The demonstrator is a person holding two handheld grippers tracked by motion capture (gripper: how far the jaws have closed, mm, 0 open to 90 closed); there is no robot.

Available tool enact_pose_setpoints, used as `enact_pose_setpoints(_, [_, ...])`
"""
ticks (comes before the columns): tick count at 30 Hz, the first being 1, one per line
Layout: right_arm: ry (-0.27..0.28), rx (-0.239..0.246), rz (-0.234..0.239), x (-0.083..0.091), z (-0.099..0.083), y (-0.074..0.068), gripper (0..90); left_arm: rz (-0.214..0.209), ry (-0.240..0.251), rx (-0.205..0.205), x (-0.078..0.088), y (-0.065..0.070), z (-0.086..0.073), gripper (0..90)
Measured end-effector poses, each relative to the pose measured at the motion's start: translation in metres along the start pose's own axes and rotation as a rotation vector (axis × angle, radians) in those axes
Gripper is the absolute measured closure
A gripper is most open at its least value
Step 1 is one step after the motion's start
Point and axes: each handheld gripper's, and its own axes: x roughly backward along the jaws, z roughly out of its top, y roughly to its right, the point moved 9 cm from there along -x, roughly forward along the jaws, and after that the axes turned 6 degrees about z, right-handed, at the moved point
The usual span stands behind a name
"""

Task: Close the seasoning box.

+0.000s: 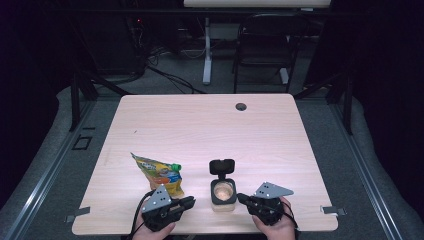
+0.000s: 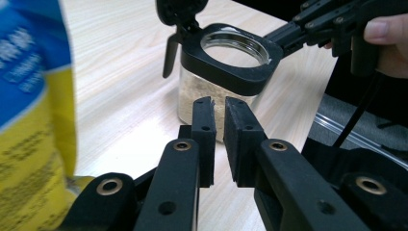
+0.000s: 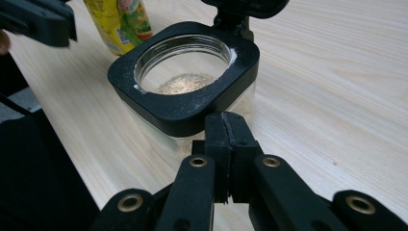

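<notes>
The jar [image 1: 223, 193] stands upright on the counter [image 1: 200, 130] between the two grippers, straight ahead of both sets of fingers: just beyond the tips of the right gripper [image 3: 226, 126], whose fingers [image 3: 215, 139] are pressed together with nothing in them, and a little farther from the left gripper [image 2: 219, 108], whose fingers [image 2: 204, 127] stand nearly together, a thin gap left between the pads and nothing in it. From above, the right gripper [image 1: 243, 198] points in at the jar's side from close by, almost touching its black collar, while the left gripper [image 1: 188, 201] sits a bit farther off on the other side, so the right hand looks the nearer one for a next touch on the jar. The jar is short and squarish, its long axis vertical, with a clear body and a black square collar around a round mouth [image 3: 184, 61]. Its hinged lid [image 1: 221, 166] is flipped open and stands up on the far side, away from both sets of fingers. Inside lies a shallow layer of pale tan powder [image 3: 185, 83], well below the rim, with a dusting of it on the collar. Just past the left fingers, toward the counter's middle, lies a yellow and blue pouch [image 1: 159, 174] with a green cap [image 1: 175, 167], long axis slanted, its near end close beside that gripper and apart from the jar.
</notes>
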Motion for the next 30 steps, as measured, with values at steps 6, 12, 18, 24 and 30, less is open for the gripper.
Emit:
enact_pose_setpoints(6, [0.006,-0.005,0.018,-0.005,0.002,-0.005,89.4,-0.004,-0.007,0.010,-0.009,0.004,-0.001,86.2])
enact_pose_setpoints(12, [-0.010,0.011,0.031,-0.012,0.003,-0.009,87.5,-0.006,-0.025,0.003,-0.017,0.006,-0.003,86.6])
enact_pose_setpoints(18, [0.025,0.016,0.006,-0.006,0.016,-0.002,86.3,-0.016,-0.004,0.004,-0.020,0.009,0.003,88.1])
enact_pose_setpoints(24, [0.076,0.025,-0.014,0.004,0.043,0.011,81.2,-0.030,-0.011,-0.019,-0.022,0.016,0.007,89.1])
enact_pose_setpoints(30, [0.129,0.096,-0.076,0.013,0.087,0.022,84.2,-0.043,-0.012,-0.025,-0.025,0.019,0.009,89.5])
